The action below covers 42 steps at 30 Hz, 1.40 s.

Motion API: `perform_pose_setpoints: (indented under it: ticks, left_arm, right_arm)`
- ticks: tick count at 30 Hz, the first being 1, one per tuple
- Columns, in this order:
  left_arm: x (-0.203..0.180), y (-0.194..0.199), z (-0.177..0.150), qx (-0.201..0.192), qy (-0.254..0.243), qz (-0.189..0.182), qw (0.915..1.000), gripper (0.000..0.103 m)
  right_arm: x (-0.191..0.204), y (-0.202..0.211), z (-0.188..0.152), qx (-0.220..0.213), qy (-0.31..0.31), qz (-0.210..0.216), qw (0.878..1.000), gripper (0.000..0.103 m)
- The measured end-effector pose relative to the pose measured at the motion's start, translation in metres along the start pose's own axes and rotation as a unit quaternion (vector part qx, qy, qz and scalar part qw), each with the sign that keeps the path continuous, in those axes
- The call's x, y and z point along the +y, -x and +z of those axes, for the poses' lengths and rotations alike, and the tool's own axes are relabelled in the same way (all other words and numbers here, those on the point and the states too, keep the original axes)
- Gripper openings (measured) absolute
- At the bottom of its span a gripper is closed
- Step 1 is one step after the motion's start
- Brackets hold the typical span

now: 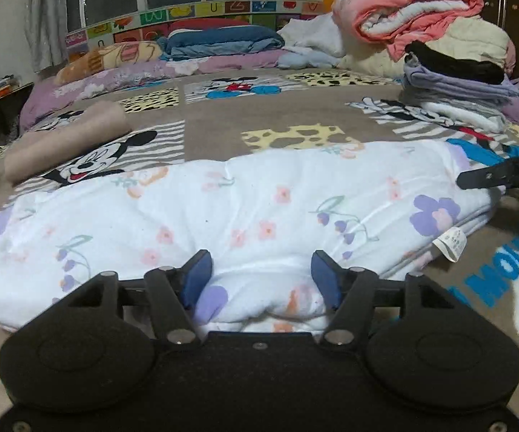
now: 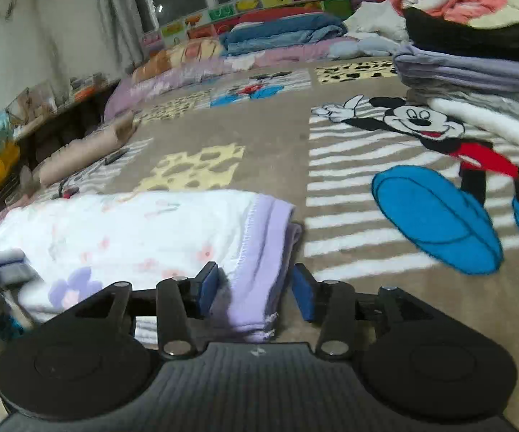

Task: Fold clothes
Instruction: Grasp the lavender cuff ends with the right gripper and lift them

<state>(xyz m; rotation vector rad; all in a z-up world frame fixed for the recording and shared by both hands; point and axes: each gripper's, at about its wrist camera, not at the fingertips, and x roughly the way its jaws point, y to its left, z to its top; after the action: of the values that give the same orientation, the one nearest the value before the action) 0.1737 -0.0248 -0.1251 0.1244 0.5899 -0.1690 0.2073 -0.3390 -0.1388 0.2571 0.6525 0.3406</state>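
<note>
Blue-padded fingers (image 1: 197,278) of the left gripper (image 1: 261,280) stand wide apart at the near long edge of the folded floral towel (image 1: 245,212), with a hump of the cloth bulging up between them — whether the pads press it cannot be told. That white towel, printed with pink and purple flowers, lies flat across the near part of the Mickey Mouse blanket (image 1: 209,133) that covers the bed, its care tag (image 1: 451,244) hanging at its right end. At that same end the right gripper (image 2: 255,288) is spread open too, its fingers on either side of the towel's lilac hem (image 2: 259,270) — the left pad close against the cloth, the right one clear of it. A stack of folded clothes (image 2: 475,72) sits toward the blanket's far right corner.
</note>
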Motion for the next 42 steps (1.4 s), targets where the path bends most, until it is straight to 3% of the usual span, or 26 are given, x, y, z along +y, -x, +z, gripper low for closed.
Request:
perform_pose_setpoints:
  ticks: [4,10,12,16,22,24,28,31,35,42]
  left_arm:
    - [0.006,0.007,0.001,-0.002,0.016,-0.006,0.9999,0.063]
    - [0.013,0.049,-0.012,-0.028,0.058,-0.010,0.9978,0.063]
    - [0.014,0.060,-0.016,-0.031,0.068,-0.008,0.9972,0.064]
    - [0.020,0.078,-0.025,-0.031,0.097,-0.009,0.9948,0.064]
    - [0.025,0.108,-0.026,-0.046,0.104,-0.010,0.9935,0.064]
    - [0.026,0.118,-0.024,-0.055,0.107,-0.009,0.9927,0.064]
    - [0.032,0.125,-0.027,-0.066,0.104,-0.003,0.9924,0.064]
    - [0.040,0.122,-0.029,-0.068,0.111,0.001,0.9915,0.064]
    - [0.062,0.114,-0.031,-0.072,0.132,0.011,0.9886,0.064]
    - [0.113,0.087,-0.023,-0.067,0.178,0.025,0.9814,0.063]
  right_arm:
    - [-0.013,0.007,-0.003,0.000,-0.047,0.021,0.999,0.049]
    - [-0.030,0.030,-0.018,-0.001,-0.138,0.052,0.989,0.050]
    - [-0.036,0.037,-0.027,0.008,-0.197,0.080,0.977,0.053]
    - [-0.041,0.045,-0.049,0.027,-0.310,0.137,0.940,0.060]
    - [-0.023,0.039,-0.055,0.012,-0.355,0.112,0.928,0.069]
    - [-0.026,0.036,-0.057,-0.003,-0.389,0.118,0.913,0.074]
    - [-0.035,0.027,-0.057,-0.015,-0.424,0.124,0.897,0.073]
    - [-0.030,0.019,-0.055,-0.026,-0.414,0.132,0.900,0.071]
    - [-0.027,0.008,-0.056,-0.040,-0.403,0.125,0.906,0.058]
    - [-0.011,0.000,-0.051,-0.065,-0.345,0.100,0.931,0.056]
